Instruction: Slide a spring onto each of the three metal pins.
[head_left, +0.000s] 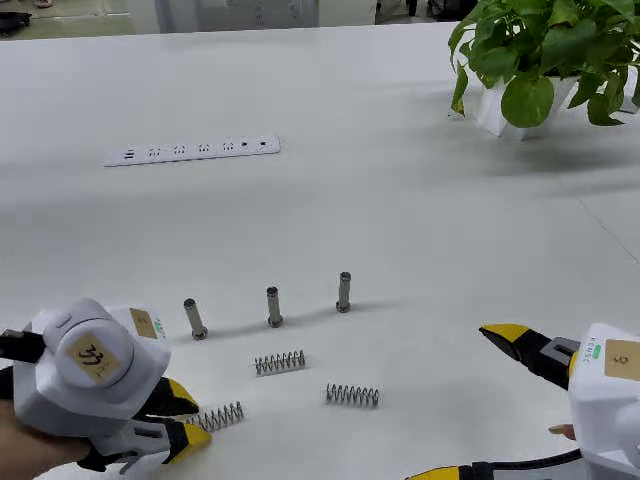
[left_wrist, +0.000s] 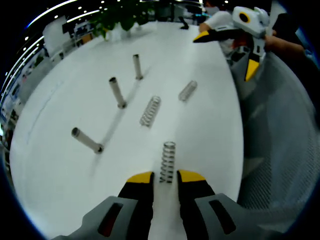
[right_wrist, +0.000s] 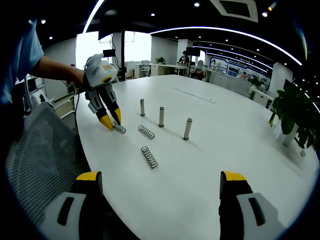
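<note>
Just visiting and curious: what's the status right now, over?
Left gripper open, jaws straddling end of nearest spring. Right gripper wide open, holding nothing. Three pins upright, bare. Nothing in the way.

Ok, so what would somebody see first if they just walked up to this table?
Probably the three short silver metal pins standing upright in a row on the white table, with three small coiled wire springs lying in front of them. Next, the left tool, its yellow-tipped jaws standing either side of one spring's end. A leafy green plant in a white pot sits at the table's far right.
</note>
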